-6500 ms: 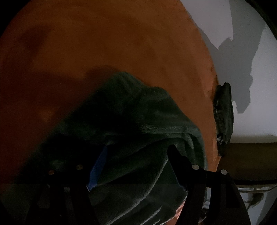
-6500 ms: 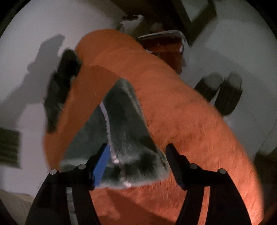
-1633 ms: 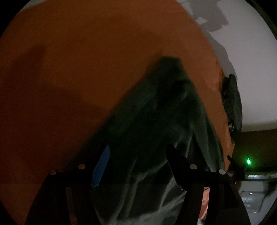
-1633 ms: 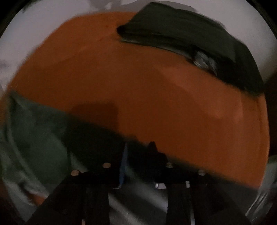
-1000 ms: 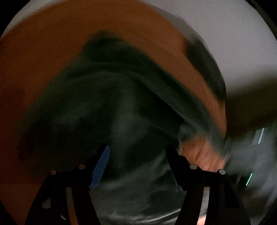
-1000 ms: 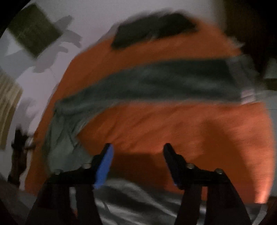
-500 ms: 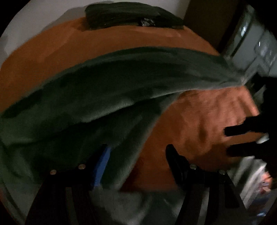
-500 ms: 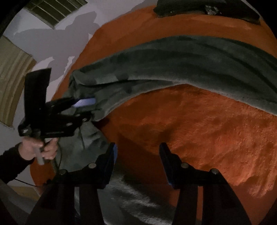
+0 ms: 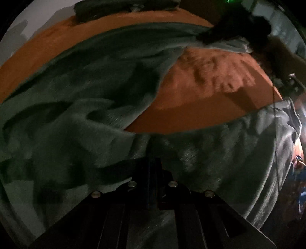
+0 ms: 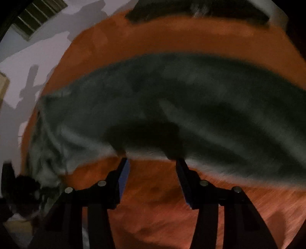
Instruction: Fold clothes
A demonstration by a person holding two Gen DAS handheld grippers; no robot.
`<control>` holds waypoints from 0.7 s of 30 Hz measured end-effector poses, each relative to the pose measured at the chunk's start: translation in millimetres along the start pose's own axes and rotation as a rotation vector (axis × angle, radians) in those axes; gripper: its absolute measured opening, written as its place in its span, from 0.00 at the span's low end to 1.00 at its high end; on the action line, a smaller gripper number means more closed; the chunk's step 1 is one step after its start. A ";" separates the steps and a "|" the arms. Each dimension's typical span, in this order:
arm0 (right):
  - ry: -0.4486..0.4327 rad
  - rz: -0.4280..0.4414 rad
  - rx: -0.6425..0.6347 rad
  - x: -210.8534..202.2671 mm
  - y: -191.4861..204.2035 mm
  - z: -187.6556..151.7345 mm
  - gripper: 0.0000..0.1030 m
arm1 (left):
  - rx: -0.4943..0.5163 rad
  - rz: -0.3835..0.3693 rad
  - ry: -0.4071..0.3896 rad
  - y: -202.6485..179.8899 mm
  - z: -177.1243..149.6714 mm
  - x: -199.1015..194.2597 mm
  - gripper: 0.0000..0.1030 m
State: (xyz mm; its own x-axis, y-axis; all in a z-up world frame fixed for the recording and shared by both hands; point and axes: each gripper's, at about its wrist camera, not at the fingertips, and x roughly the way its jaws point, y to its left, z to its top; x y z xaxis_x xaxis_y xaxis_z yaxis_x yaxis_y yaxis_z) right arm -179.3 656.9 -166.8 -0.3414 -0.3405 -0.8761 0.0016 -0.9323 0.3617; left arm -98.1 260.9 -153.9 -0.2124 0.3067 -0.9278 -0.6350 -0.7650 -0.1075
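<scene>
garment [image 10: 172,99] across blanket [image 10: 172,210] | folded pile [image 10: 191,9] behind, at blanket's far edge

An orange plush cover [image 10: 153,220] spreads across the surface, filling both wrist views from 6 o'clock outward. Pale wall [image 10: 53,38] rises behind it at 10 o'clock, crossed by grey shadows, with a slatted vent [image 10: 38,17] at 11 o'clock. A small green light [image 9: 228,1] glows at 1 o'clock in the left view.

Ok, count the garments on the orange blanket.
2: a green garment spread across the middle, and a dark folded garment at the blanket's far edge. More may lie out of view.
</scene>
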 end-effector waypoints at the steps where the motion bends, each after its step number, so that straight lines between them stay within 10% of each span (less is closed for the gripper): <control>1: -0.021 -0.018 0.003 -4.1 -2.6 7.2 0.49 | -0.022 -0.001 0.002 3.4 1.6 -2.8 0.06; 3: -0.012 0.027 0.031 -8.4 -1.1 6.7 0.49 | -0.067 -0.003 -0.060 13.1 11.3 -18.2 0.13; 6: 0.032 0.043 -0.010 -3.8 8.6 0.7 0.49 | -0.072 0.029 -0.103 26.7 29.1 -27.1 0.55; 11: 0.075 -0.067 -0.067 18.0 9.5 13.1 0.49 | -0.067 0.068 -0.095 43.7 58.4 -10.8 0.57; 12: 0.063 -0.079 -0.061 17.9 6.9 18.0 0.47 | -0.066 0.075 -0.092 46.5 63.9 -6.6 0.57; 14: 0.007 -0.081 -0.018 6.2 -1.2 28.1 0.46 | -0.070 0.063 -0.083 50.6 67.8 -1.0 0.01; 21: 0.013 0.058 0.049 -12.4 -5.5 22.7 0.46 | -0.016 0.025 -0.094 33.1 28.2 -16.0 0.00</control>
State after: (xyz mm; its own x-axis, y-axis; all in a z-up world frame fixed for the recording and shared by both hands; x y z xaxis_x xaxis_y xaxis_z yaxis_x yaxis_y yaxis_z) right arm -196.4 669.1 -150.7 -0.3301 -0.3956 -0.8571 -0.0251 -0.9040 0.4269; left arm -136.6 246.7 -132.5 -0.2973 0.3381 -0.8929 -0.6167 -0.7819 -0.0907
